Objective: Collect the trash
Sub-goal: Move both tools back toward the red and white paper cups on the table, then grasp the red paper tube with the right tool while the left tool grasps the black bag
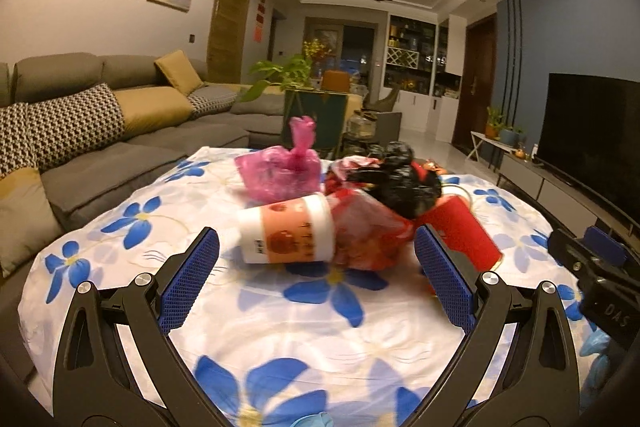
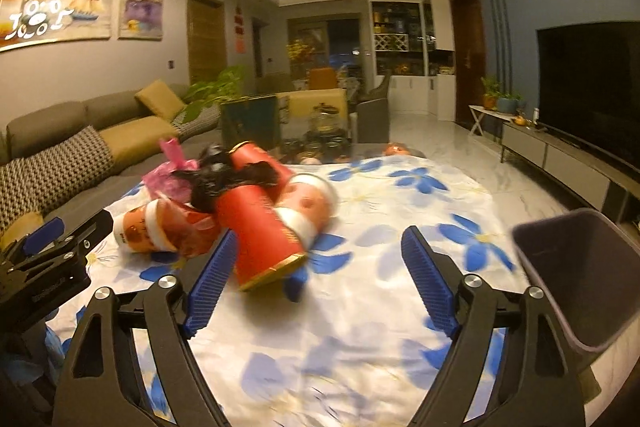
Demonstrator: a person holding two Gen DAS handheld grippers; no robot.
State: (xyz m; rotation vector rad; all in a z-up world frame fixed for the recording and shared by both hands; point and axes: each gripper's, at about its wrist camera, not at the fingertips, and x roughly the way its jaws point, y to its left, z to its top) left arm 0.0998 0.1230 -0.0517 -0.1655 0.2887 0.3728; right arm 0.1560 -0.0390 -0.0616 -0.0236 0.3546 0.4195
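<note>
A heap of trash lies on a table under a white cloth with blue flowers (image 1: 304,331). Nearest my left gripper (image 1: 316,247) is a white and orange paper cup (image 1: 288,233) on its side, just ahead of the open fingers. Beside it sit a red plastic bag (image 1: 368,235), a knotted pink bag (image 1: 284,171), a black bag (image 1: 404,183) and a red tube (image 1: 464,235). My right gripper (image 2: 316,247) is open; the red tube (image 2: 260,231) lies by its left fingertip. A second cup (image 2: 312,203) lies behind the tube. A dark bin (image 2: 580,275) stands at the right.
A grey sofa (image 1: 120,131) with cushions runs along the left. Beyond the table stand a plant (image 1: 280,75), a glass side table with jars (image 2: 320,139) and a dining area. A television (image 2: 592,83) on a low cabinet lines the right wall, with bare marble floor (image 2: 480,163) between.
</note>
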